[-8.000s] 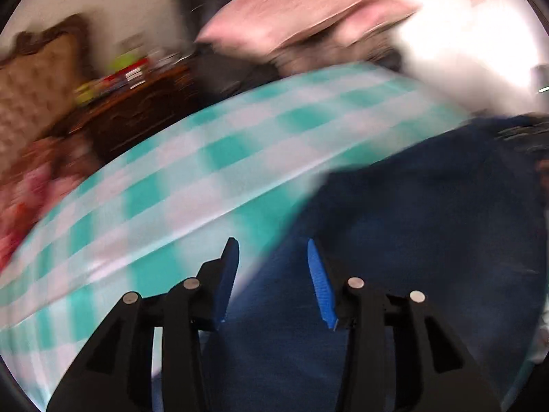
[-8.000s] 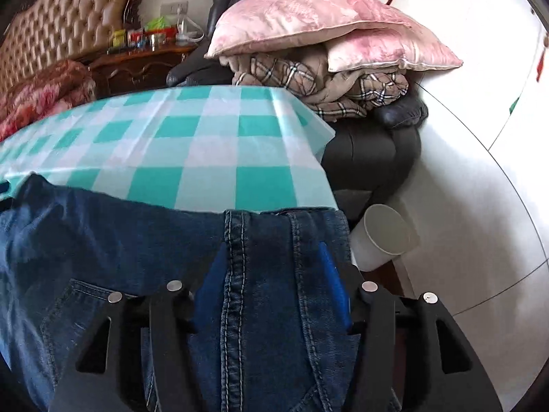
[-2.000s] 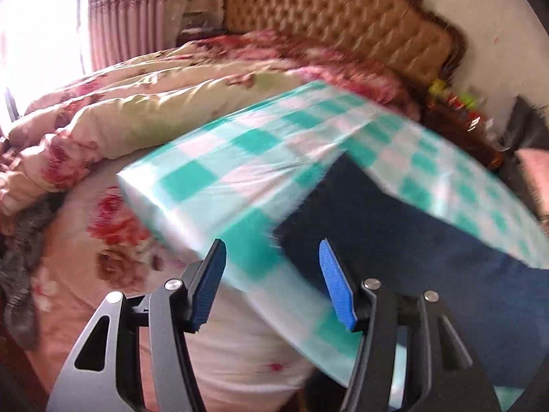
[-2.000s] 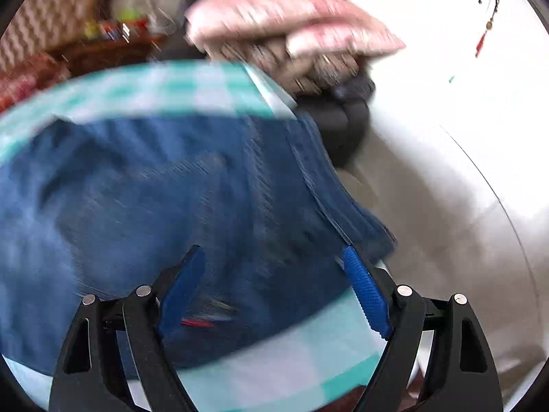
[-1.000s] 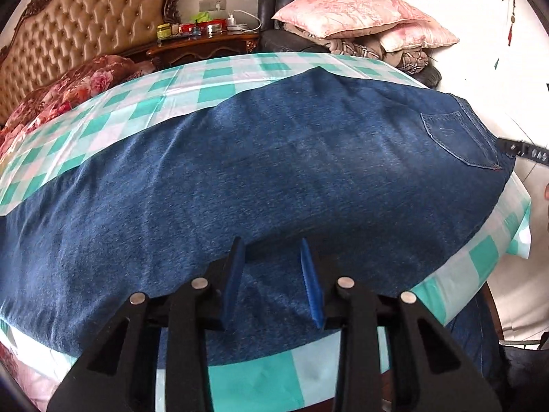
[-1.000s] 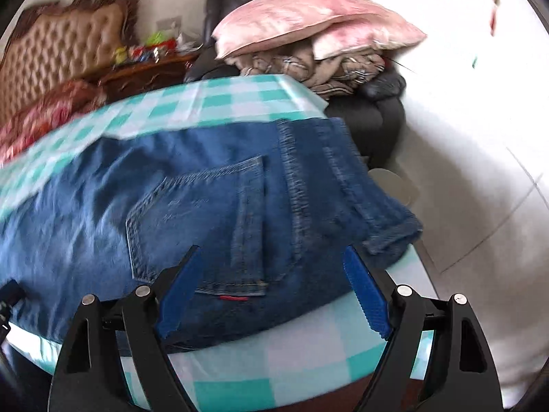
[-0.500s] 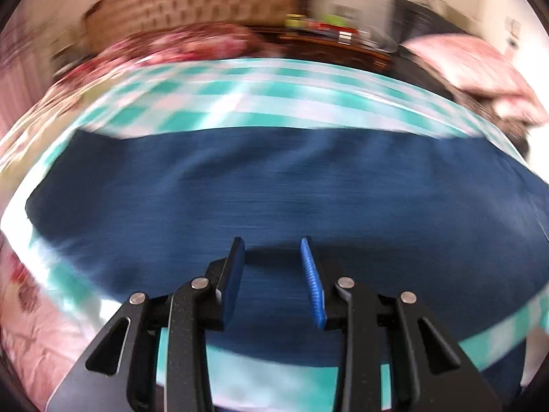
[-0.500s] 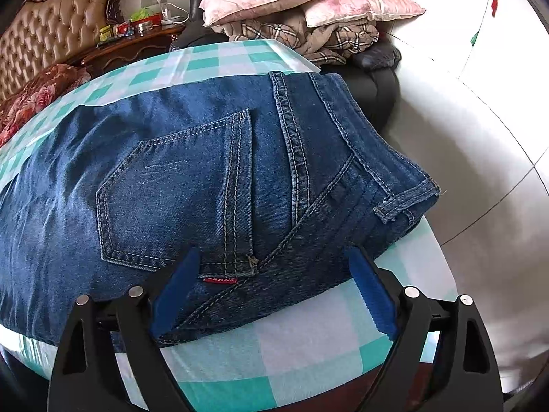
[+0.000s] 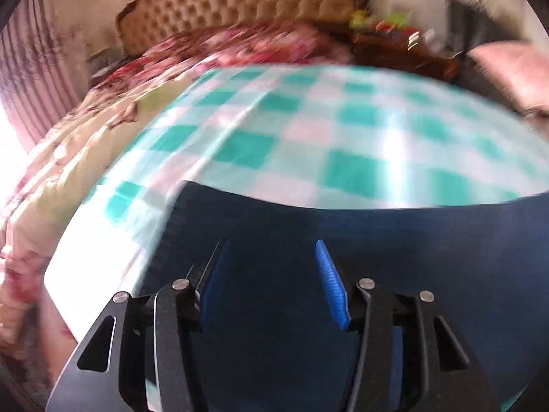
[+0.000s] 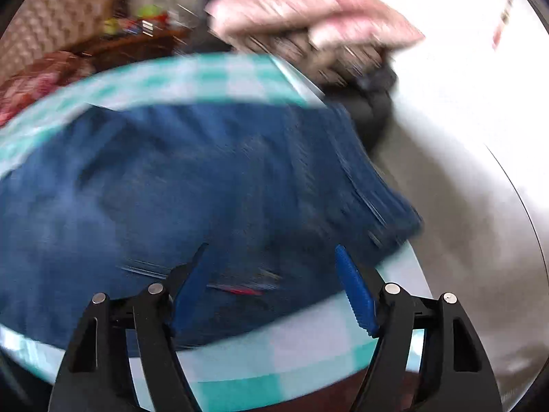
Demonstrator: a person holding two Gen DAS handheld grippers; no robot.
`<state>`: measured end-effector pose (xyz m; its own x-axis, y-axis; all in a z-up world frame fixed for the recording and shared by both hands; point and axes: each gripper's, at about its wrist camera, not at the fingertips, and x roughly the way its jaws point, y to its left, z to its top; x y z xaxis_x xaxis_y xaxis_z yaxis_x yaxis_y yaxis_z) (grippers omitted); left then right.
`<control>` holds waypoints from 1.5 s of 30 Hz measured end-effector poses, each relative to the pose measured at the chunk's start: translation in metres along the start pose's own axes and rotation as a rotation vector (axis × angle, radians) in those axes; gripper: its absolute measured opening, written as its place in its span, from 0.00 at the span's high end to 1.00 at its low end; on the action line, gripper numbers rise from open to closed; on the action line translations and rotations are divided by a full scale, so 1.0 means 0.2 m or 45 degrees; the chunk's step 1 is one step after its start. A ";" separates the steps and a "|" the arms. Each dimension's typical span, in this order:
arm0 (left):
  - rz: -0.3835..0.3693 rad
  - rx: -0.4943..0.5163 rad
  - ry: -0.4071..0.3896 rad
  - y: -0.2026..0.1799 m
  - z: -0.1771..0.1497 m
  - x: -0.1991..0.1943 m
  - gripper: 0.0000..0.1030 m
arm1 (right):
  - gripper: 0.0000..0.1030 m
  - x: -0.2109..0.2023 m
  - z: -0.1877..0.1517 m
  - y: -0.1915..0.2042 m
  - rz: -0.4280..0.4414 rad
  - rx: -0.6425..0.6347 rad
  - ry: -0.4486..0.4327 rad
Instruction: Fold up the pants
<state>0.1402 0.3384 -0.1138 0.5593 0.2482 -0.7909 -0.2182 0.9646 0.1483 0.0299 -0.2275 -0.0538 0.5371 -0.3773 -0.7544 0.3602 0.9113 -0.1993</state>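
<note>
Denim pants (image 10: 178,178) dark blue, flat on checked cloth (image 9: 308,130).

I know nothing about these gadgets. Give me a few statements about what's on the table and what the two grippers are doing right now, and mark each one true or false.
1. The jeans lie on a teal-and-white checked tablecloth. True.
2. The right gripper is clamped shut on the jeans. False: its jaws stand wide open above the denim.
3. The left gripper is open over dark denim. True.
4. The jeans are red corduroy. False: they are blue denim.
5. Pink pillows are stacked beyond the far end of the table. True.
6. A tufted headboard shows in the left view. True.
</note>
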 end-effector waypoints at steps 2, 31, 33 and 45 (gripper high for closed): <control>0.067 -0.080 0.037 0.13 0.05 0.08 0.42 | 0.32 -0.09 0.05 0.14 0.120 -0.046 -0.036; -0.212 -0.336 -0.090 0.42 -0.40 -0.16 0.74 | 0.71 -0.02 0.13 2.02 0.556 -0.524 -0.040; -0.227 -0.338 -0.090 0.43 -0.40 -0.16 0.76 | 0.71 -0.03 0.13 2.02 0.553 -0.525 -0.042; -0.237 -0.297 -0.116 0.43 -0.39 -0.15 0.71 | 0.70 -0.04 0.13 2.03 0.537 -0.515 -0.059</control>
<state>0.0417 0.4060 -0.1242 0.6738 0.0862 -0.7339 -0.2769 0.9503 -0.1426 0.1911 0.1408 -0.1129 0.6066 0.0336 -0.7943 -0.2073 0.9712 -0.1173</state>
